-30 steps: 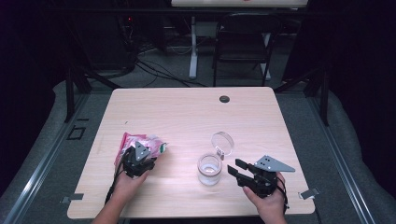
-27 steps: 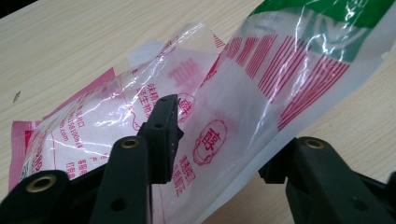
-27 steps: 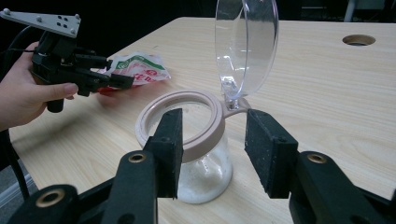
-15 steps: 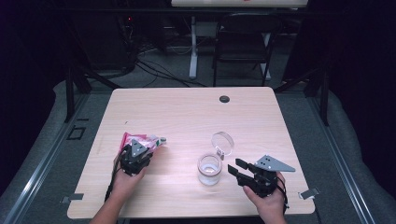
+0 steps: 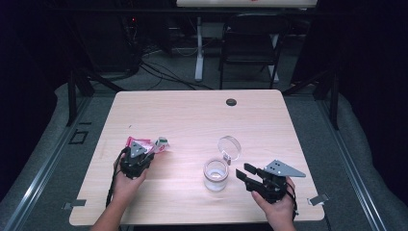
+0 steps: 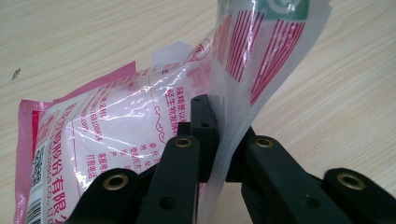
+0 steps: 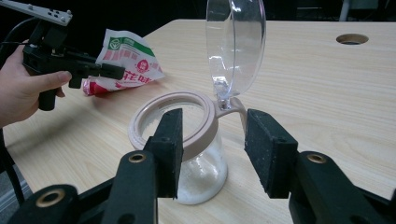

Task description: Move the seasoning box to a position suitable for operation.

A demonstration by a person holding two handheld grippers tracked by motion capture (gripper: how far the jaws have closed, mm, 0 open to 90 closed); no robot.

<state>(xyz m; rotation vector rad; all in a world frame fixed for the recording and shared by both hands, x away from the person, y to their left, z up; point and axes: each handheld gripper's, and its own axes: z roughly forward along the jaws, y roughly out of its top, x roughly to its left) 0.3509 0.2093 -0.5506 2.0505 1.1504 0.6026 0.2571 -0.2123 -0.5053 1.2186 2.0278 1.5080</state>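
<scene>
Just been closing left gripper [image 6: 212,140] on bag [image 6: 116,126] edge, film pinched between jaws, bag lying at table [image 5: 192,115] left. Right gripper [image 7: 210,154] open, jaws around jar [image 7: 187,158], not pressing. Better to steady jar first, lift bag slowly.

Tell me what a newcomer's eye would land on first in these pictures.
First the pink-and-white printed bag at the table's left front, its film pinched in the left gripper, whose jaws have just been closing. Next the clear jar at the right front with white powder in its bottom, its hinged lid standing open, and the right gripper open just before it.
</scene>
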